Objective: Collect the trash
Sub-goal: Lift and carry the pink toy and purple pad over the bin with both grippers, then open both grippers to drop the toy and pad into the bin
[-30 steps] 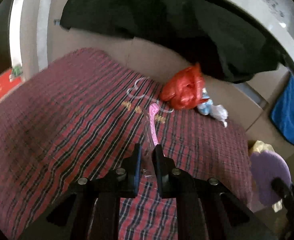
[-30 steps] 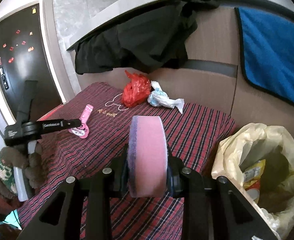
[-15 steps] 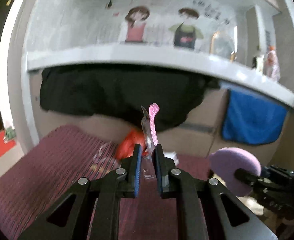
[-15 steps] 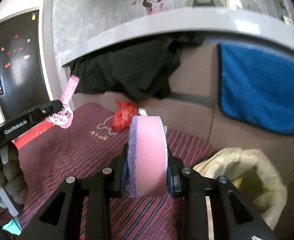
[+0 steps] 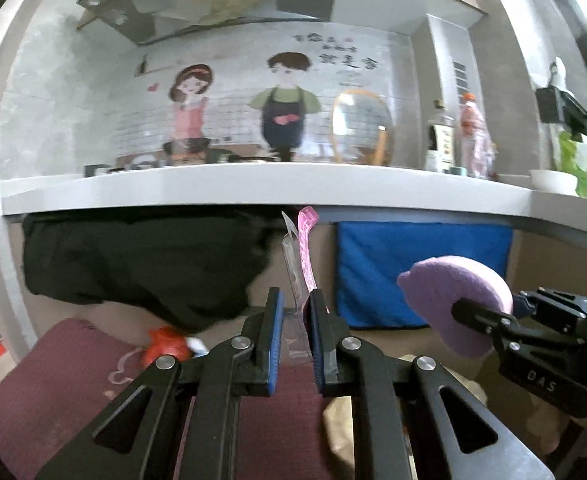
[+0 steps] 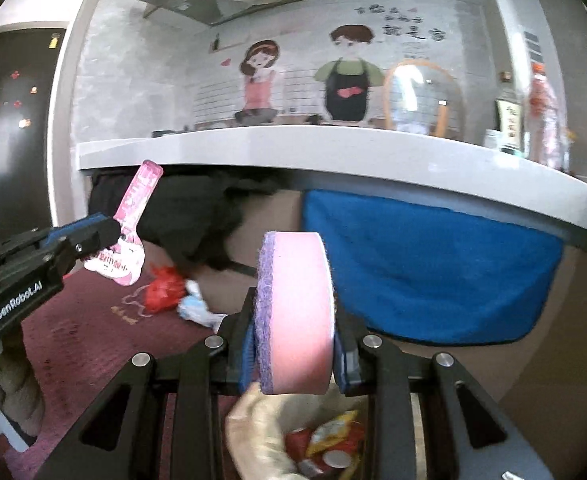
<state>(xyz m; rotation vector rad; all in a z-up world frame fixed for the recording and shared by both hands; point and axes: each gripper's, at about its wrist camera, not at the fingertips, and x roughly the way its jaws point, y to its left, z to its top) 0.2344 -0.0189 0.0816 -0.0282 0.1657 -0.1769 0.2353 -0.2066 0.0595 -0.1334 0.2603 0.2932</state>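
My left gripper (image 5: 295, 304) is shut on a pink plastic package (image 5: 306, 252) that stands upright between its fingers; it also shows in the right wrist view (image 6: 127, 224), held in the air above the cloth. My right gripper (image 6: 293, 344) is shut on a pink and purple sponge (image 6: 295, 312), seen from the left wrist view as a purple pad (image 5: 457, 304). Below the sponge is a yellowish trash bag (image 6: 253, 436) with wrappers inside. A red plastic bag (image 6: 163, 288) and white-blue crumpled paper (image 6: 195, 308) lie on the plaid cloth.
The red plaid cloth (image 6: 77, 344) covers a low surface on the left. A white counter (image 6: 333, 148) runs overhead, with black cloth (image 5: 141, 264) and a blue towel (image 6: 425, 268) hanging below it. A dark fridge door (image 6: 5, 120) stands far left.
Both grippers rose and tilted upward, off the cloth. The left one lifted the pink package into the air. The trash bag now lies directly under the right gripper's sponge.
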